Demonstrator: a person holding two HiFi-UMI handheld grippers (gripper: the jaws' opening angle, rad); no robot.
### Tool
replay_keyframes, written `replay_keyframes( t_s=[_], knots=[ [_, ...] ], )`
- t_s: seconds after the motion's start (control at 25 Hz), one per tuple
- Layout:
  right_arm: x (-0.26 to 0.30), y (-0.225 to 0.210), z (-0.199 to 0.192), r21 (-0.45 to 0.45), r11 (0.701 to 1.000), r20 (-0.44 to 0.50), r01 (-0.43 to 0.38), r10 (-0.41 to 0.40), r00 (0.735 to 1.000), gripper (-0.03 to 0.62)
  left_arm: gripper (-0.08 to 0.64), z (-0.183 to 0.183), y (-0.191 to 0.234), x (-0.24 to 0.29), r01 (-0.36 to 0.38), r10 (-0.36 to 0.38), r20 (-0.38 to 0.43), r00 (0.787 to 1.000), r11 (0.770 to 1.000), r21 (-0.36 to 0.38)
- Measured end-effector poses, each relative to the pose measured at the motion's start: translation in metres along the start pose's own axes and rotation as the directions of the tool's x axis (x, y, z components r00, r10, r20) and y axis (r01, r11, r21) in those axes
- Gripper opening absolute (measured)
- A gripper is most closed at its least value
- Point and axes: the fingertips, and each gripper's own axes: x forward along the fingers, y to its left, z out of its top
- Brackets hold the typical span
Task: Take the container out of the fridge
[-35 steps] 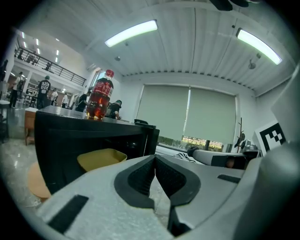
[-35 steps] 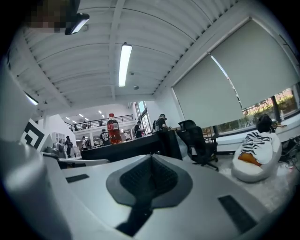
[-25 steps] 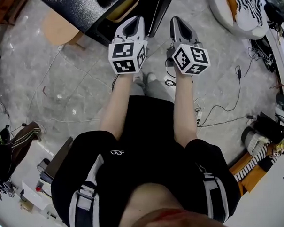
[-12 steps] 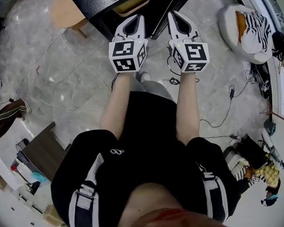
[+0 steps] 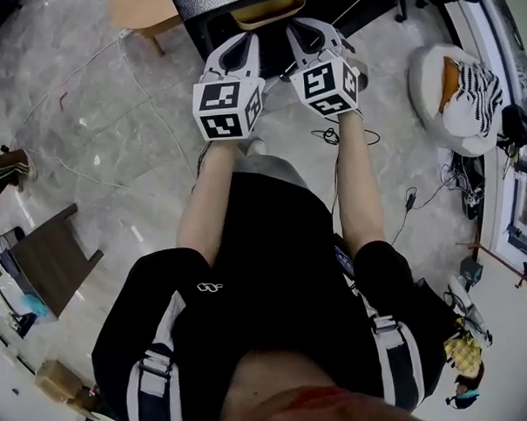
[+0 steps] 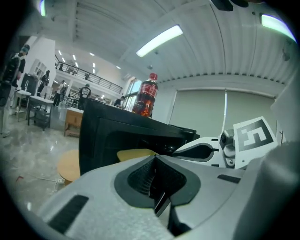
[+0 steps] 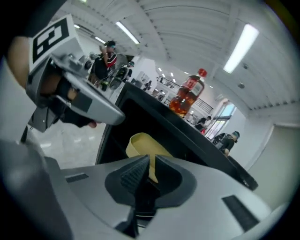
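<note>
I'm seeing left gripper [image 6: 154,163] and right gripper [image 7: 151,165] both pinched closed, empty. I'm planning to spread the right's jaws first; container [image 7: 140,143] rim sitting just ahead, inside fridge [image 7: 197,140].

A dark cola bottle with a red cap [image 6: 144,96] stands upright. On the grey marble floor [image 5: 112,142] are a round light wooden stool [image 5: 141,10], a dark brown side table [image 5: 48,258], a white cushion with striped cloth [image 5: 454,88] and loose black cables [image 5: 328,136].
</note>
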Motion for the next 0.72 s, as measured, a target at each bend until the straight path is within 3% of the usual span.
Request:
replay_keyframes(
  t_s=[0.16,0.36,0.64,0.72],
  knots=[
    [0.025,0.006,-0.008,-0.17,0.98,-0.077,-0.1,0.088,0.993,0.015,0.009,0.004,0.01,0.0,-0.019,0.019,0.004,1.0,1.0,-0.001],
    [0.051,0.022,-0.019,-0.372,0.904,-0.177,-0.211,0.154,0.972,0.015,0.009,0.005,0.016,0.0,-0.026,0.026,0.004,1.0,1.0,0.005],
    [0.07,0.032,-0.025,-0.466,0.838,-0.237,-0.282,0.189,0.953,0.028,0.009,0.008,0.024,-0.004,-0.034,0.034,0.017,0.999,0.999,0.0],
    [0.074,0.034,-0.026,-0.471,0.83,-0.251,-0.299,0.198,0.947,0.084,0.01,0.008,0.028,-0.005,-0.04,0.04,0.016,0.999,0.999,-0.003]
  ],
)
